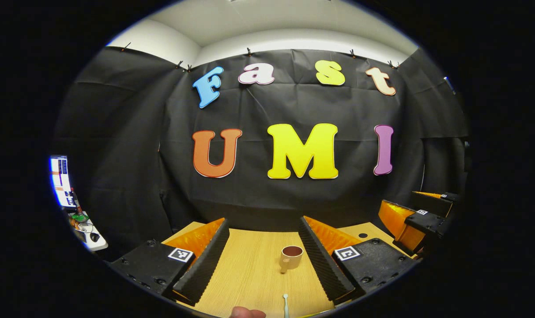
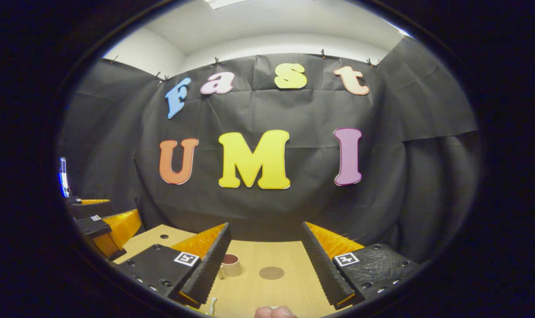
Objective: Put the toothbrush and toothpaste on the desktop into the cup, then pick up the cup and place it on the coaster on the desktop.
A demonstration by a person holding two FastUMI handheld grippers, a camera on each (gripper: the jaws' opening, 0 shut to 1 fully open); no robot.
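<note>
Plainly, both tools, left and right, gape empty above the unlabelled cup and coaster.

In the left gripper view we see the cup standing on the worktop ahead, between our open jaws, with the toothbrush lying nearer us, just right of a fingertip. In the right gripper view the cup stands left of the coaster, both apart, and the other gripper sits far left
</note>
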